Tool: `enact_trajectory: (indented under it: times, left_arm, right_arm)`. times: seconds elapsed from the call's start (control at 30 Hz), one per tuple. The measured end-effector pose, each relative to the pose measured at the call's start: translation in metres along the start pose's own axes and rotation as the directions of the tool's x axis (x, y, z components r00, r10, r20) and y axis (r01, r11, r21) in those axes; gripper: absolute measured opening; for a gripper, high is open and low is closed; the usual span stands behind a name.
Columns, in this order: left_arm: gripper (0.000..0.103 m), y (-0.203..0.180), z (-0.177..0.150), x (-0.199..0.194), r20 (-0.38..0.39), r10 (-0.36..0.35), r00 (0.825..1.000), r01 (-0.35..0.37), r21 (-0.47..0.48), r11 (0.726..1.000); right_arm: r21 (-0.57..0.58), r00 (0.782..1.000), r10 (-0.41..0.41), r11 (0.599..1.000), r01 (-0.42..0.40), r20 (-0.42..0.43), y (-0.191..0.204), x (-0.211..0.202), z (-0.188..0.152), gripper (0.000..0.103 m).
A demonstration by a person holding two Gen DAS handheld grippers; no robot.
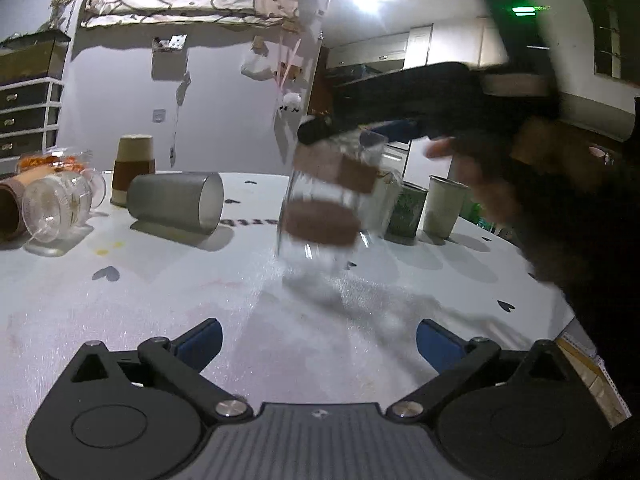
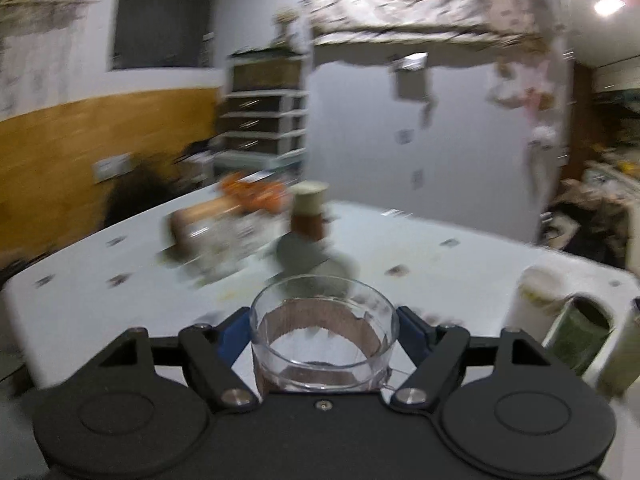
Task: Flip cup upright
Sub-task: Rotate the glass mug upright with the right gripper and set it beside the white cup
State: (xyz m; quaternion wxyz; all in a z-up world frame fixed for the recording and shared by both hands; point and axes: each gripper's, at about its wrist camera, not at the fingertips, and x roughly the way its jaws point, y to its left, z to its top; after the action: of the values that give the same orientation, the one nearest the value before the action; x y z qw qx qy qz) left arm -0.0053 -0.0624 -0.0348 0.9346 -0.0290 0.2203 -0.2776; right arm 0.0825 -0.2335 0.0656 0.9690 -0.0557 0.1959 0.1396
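A clear glass cup with a brown cork band [image 1: 328,208] hangs above the white table [image 1: 200,300], held near its top by my right gripper [image 1: 360,132], tilted and blurred. In the right wrist view the same cup [image 2: 324,340] sits between the blue fingers [image 2: 232,336], its open mouth facing away from the camera; the right gripper [image 2: 324,336] is shut on it. My left gripper [image 1: 318,340] is open and empty, low over the table, in front of the cup.
A grey tumbler [image 1: 176,202] lies on its side at the left. A clear glass mug [image 1: 56,208] and other cups lie at far left, with a paper cup [image 1: 134,168] standing behind. Two cups, green [image 1: 406,210] and metal [image 1: 444,206], stand right.
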Motion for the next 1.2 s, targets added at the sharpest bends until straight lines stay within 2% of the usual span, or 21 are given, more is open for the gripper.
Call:
enact_trajectory:
  times: [0.1,0.27,0.47,0.6,0.73,0.77,0.8,1.03,1.2]
  left_arm:
    - [0.102,0.001,-0.001,-0.001,-0.001,0.001,1.0,-0.001,0.003,1.0]
    - [0.102,0.004,-0.003,-0.002,0.0,0.007,1.0,-0.007,0.0,1.0]
    - [0.102,0.008,-0.005,-0.004,0.001,0.011,1.0,-0.011,-0.001,1.0]
    - [0.102,0.008,-0.006,-0.004,0.0,0.011,1.0,-0.011,-0.006,1.0]
    - [0.102,0.007,-0.006,-0.005,0.003,0.016,1.0,-0.016,-0.003,1.0]
    - [0.102,0.007,-0.005,-0.006,0.005,0.019,1.0,-0.019,-0.004,1.0]
    - [0.102,0.008,-0.005,-0.006,0.007,0.022,1.0,-0.022,-0.006,1.0]
    - [0.102,0.009,0.001,-0.007,0.031,0.055,0.998,-0.055,-0.018,0.998]
    - [0.102,0.009,0.008,-0.005,0.044,0.093,0.995,-0.092,-0.018,0.996]
  right_arm:
    - [0.043,0.994,-0.105,0.994,0.105,0.006,-0.021,0.034,0.012,0.078]
    - [0.131,0.976,-0.215,0.968,0.216,-0.027,-0.047,0.08,0.021,0.078]
    - [0.16,0.935,-0.35,0.921,0.354,-0.059,-0.059,0.116,0.023,0.078]
    - [0.163,0.911,-0.405,0.896,0.412,-0.074,-0.06,0.125,0.025,0.078]
    - [0.145,0.905,-0.421,0.893,0.426,-0.068,-0.055,0.126,0.025,0.079]
    - [0.138,0.904,-0.423,0.893,0.428,-0.061,-0.054,0.123,0.025,0.087]
    - [0.137,0.904,-0.424,0.894,0.427,-0.051,-0.052,0.118,0.026,0.09]
    - [0.183,0.946,-0.32,0.934,0.308,0.043,-0.053,0.046,0.02,0.092]
    - [0.162,0.951,-0.298,0.946,0.282,0.086,-0.044,-0.005,-0.013,0.093]
